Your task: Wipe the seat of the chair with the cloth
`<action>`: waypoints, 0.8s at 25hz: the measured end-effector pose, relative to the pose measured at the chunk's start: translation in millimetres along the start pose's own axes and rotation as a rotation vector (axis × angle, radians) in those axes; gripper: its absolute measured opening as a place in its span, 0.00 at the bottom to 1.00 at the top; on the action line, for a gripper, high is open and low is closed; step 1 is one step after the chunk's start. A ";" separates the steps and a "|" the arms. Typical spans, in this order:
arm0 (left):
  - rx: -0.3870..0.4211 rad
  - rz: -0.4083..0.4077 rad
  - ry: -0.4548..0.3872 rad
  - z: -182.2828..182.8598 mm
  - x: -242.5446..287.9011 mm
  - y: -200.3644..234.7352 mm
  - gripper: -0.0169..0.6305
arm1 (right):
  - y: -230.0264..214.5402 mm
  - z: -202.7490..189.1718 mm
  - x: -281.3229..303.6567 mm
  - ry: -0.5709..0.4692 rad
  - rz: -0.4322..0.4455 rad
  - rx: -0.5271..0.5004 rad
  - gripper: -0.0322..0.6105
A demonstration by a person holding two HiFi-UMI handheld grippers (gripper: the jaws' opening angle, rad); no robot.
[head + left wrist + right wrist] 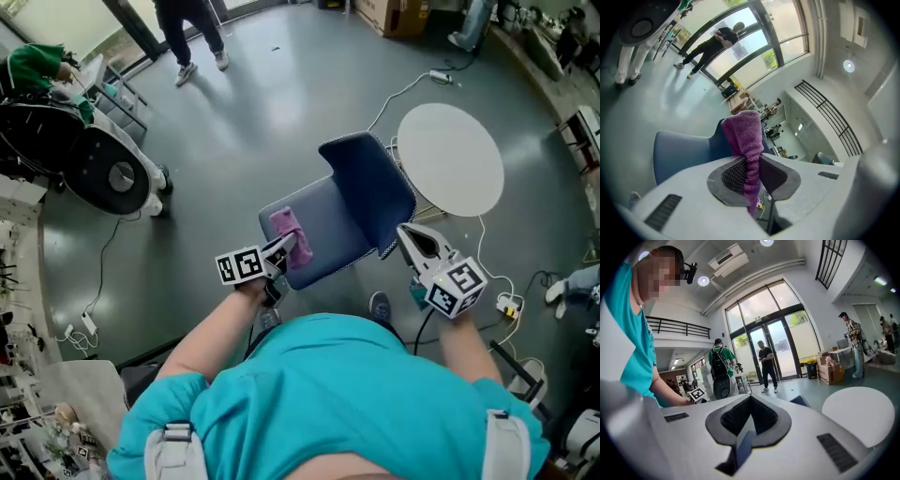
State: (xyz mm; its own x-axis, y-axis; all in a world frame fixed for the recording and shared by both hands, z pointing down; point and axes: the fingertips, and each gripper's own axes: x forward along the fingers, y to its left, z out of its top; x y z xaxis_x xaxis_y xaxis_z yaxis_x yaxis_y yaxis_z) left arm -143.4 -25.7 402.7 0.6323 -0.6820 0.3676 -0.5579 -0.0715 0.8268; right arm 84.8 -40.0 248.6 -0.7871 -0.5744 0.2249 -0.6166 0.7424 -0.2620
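Right, the magenta terry cloth (746, 136) is what I look at first. It is a looped, fuzzy fabric, gathered into a narrow fold where it is gripped and widening into a rounded flap beyond the tips. My left gripper (281, 253) has its jaws clamped on that fold, with the dark ribbed pads (735, 176) pressing it from both sides and a thin tail of fabric hanging out behind them.

From the head view the cloth (287, 234) sits over the front left part of the seat (328, 234) of the dark blue upholstered chair (370, 183). I cannot tell whether it actually presses on the cushion. The seat looks smooth and matte, and the backrest rises at its far side.

My right gripper (405, 232) has its jaws pressed together with nothing between them. It is held just beside the backrest's right lower corner, well apart from the cloth.

Beyond the chair stands a round white table (450, 159) on the grey floor (262, 112). A person in dark clothes (192, 37) is farther off, and a white and black machine (94, 169) is at the left.
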 end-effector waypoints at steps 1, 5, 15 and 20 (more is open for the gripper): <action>0.027 -0.002 -0.024 14.0 -13.0 -13.5 0.13 | 1.3 10.7 0.6 0.001 0.007 -0.006 0.05; 0.138 0.011 -0.131 54.4 -51.6 -63.7 0.12 | -10.5 50.3 -3.2 -0.017 0.052 -0.022 0.05; 0.155 0.109 -0.525 43.2 -130.6 -172.6 0.13 | -55.3 106.4 -43.6 0.042 0.234 -0.028 0.05; 0.272 0.142 -0.620 31.6 -173.1 -218.2 0.13 | -36.1 130.4 -37.0 0.040 0.305 -0.078 0.05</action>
State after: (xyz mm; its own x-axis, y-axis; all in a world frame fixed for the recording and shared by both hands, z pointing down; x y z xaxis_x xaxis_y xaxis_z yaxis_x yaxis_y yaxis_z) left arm -148.0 84.9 145.2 0.1643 -0.9827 0.0859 -0.7786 -0.0757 0.6229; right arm 134.0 -90.5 127.3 -0.9332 -0.3085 0.1841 -0.3481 0.9033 -0.2507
